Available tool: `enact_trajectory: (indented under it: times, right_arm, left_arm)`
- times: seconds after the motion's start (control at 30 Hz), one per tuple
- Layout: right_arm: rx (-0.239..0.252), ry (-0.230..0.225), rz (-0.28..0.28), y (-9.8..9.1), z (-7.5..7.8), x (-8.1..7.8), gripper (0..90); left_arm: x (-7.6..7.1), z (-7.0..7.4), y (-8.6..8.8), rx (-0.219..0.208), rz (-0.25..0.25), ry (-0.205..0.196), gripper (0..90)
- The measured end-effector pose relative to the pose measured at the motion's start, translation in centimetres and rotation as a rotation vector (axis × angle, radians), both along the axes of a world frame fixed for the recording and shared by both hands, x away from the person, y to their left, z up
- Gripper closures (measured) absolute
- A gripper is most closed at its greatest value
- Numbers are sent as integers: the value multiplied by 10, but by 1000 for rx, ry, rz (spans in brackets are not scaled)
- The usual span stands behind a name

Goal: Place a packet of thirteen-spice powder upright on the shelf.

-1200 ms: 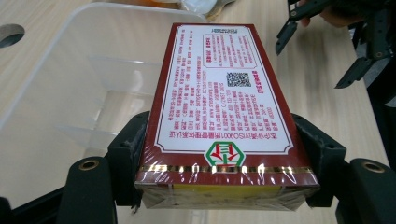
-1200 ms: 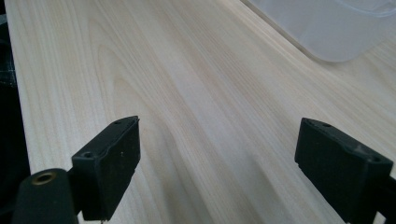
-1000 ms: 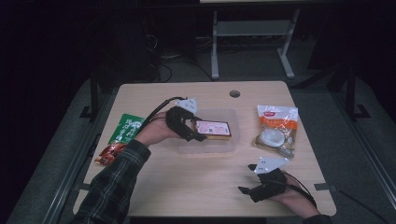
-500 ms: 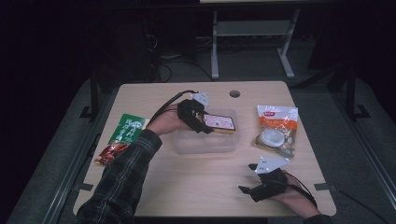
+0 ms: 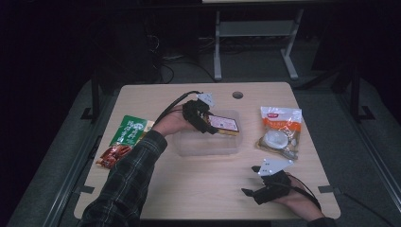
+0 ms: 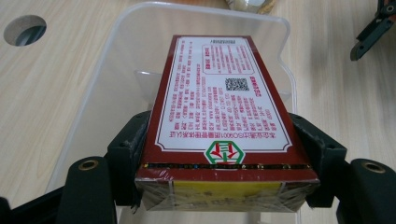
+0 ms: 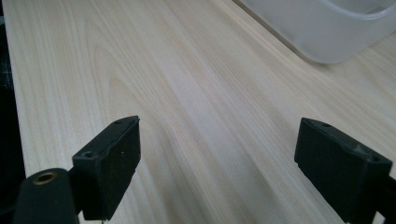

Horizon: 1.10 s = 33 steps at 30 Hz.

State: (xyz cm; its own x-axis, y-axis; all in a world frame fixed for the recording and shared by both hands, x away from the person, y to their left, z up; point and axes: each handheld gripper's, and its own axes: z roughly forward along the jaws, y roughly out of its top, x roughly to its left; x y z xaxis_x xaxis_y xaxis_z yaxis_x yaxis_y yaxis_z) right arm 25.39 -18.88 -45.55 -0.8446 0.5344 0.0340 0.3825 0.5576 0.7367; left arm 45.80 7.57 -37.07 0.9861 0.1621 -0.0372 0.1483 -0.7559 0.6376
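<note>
Dark-red printed box [image 6: 219, 116] tilted over clear tub [image 6: 116, 60].

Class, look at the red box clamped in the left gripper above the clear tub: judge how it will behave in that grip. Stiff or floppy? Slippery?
The red box probably stays stiff: its edges look straight between the left gripper jaws. Its glossy film wrap may make it somewhat slippery. It juts far beyond the jaws over the clear tub, so it might droop at the front.

A glossy film-wrapped cardboard box [image 6: 219, 126] sits over a translucent, smooth plastic tub [image 6: 116, 60] on the pale matt wood-grain bench [image 7: 187, 93]. Right of the tub lies a shiny plastic packet [image 5: 279, 130]; the left claw [image 6: 224, 154] has matt black plastic jaws.
</note>
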Motion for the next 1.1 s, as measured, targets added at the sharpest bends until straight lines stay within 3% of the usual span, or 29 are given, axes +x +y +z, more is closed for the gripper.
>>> enact_trajectory:
  times: [0.63,0.93,1.1]
  right_arm:
    - [2,2,-3,0,0,0,141]
    - [3,0,0,0,0,0,141]
    - [3,3,0,0,0,0,141]
  left_arm:
    - [2,15,-14,-43,-16,-27,309]
    - [5,15,-24,-69,-18,-23,309]
    - [7,17,-29,-107,-17,-19,310]
